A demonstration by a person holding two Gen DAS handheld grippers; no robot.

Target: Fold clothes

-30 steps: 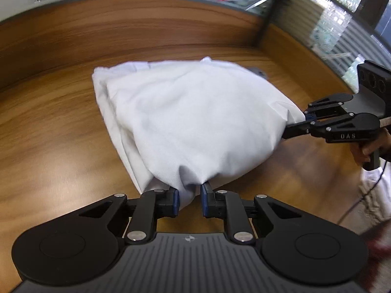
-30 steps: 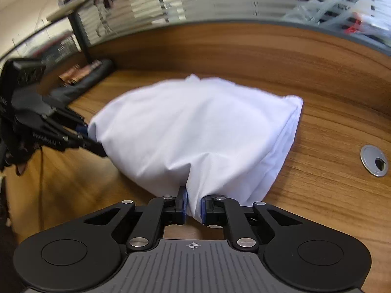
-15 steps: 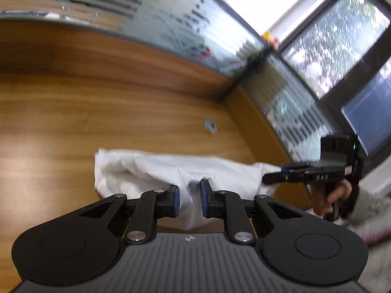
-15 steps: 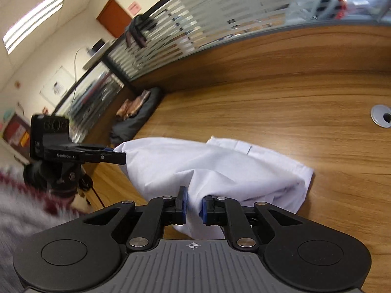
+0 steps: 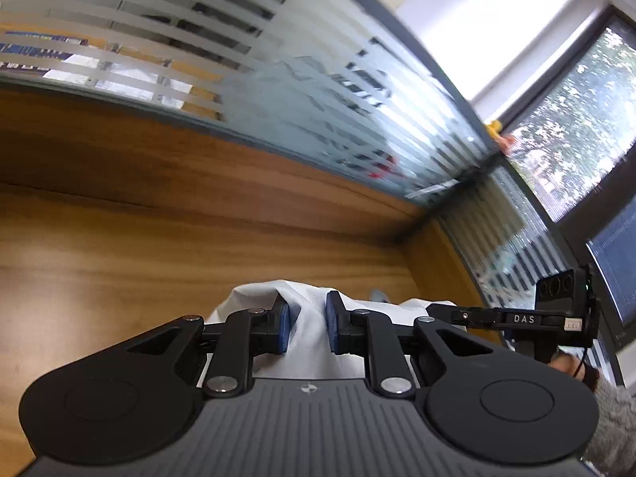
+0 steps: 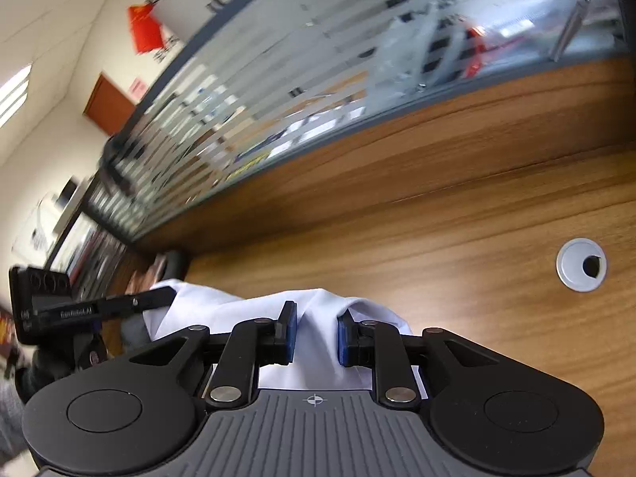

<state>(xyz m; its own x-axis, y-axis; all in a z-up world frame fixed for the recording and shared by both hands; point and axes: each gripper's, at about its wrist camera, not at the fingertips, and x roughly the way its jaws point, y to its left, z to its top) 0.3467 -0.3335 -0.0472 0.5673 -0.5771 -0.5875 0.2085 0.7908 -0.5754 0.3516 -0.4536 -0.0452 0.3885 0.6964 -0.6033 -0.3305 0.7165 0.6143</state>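
Note:
A white garment (image 5: 310, 342) hangs bunched between both grippers above the wooden desk (image 5: 159, 262). In the left wrist view my left gripper (image 5: 308, 318) is shut on a fold of it, with cloth filling the gap between the blue pads. My right gripper (image 5: 433, 310) comes in from the right, side on, its tip at the cloth's far corner. In the right wrist view the right gripper (image 6: 316, 326) has its jaws opening, and the garment (image 6: 222, 310) still fills the gap and touches both pads. The left gripper (image 6: 171, 296) holds the cloth's left corner there.
A round grey cable grommet (image 6: 581, 264) sits in the desk to the right. A frosted, striped glass partition (image 5: 278, 91) on a wooden panel borders the desk's far side. A dark bundle (image 6: 175, 262) lies in the far left corner. A hand with a grey sleeve (image 5: 612, 409) holds the right gripper.
Both grippers have risen, rolled and lifted the garment off the desk; it has gone from spread wide to a small bunch. The right gripper's pads stand further apart than before.

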